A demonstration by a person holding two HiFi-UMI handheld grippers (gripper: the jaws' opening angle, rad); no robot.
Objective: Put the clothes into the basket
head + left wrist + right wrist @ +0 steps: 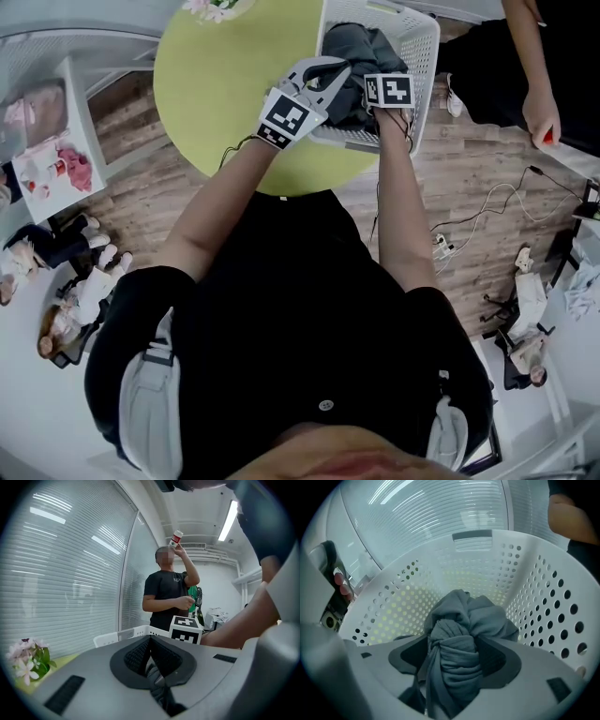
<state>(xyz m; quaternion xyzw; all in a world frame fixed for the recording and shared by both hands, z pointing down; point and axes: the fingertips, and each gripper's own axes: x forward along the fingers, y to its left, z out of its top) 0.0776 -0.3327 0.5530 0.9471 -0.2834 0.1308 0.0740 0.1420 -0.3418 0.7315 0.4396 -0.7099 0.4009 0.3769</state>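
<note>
A white perforated basket (424, 45) stands on the round yellow-green table (216, 84), with grey clothes (361, 45) in it. My right gripper (386, 94) points steeply down into the basket (543, 588). It is shut on a thick twisted bundle of grey cloth (457, 641) that fills the space between its pads. My left gripper (328, 77) is at the basket's near rim, nearly level. Its pads (138, 656) meet at the tips, and a thin fold of dark grey cloth (157, 677) is pinched lower between them. The right gripper's marker cube (186, 629) shows just beyond it.
A person (171, 597) stands on the far side of the basket, drinking from a bottle (176, 537); their hand (542, 117) shows at upper right. Pink flowers (26, 660) sit at the table's far left. A shelf with toys (47, 159) is at left; cables (478, 211) lie on the floor at right.
</note>
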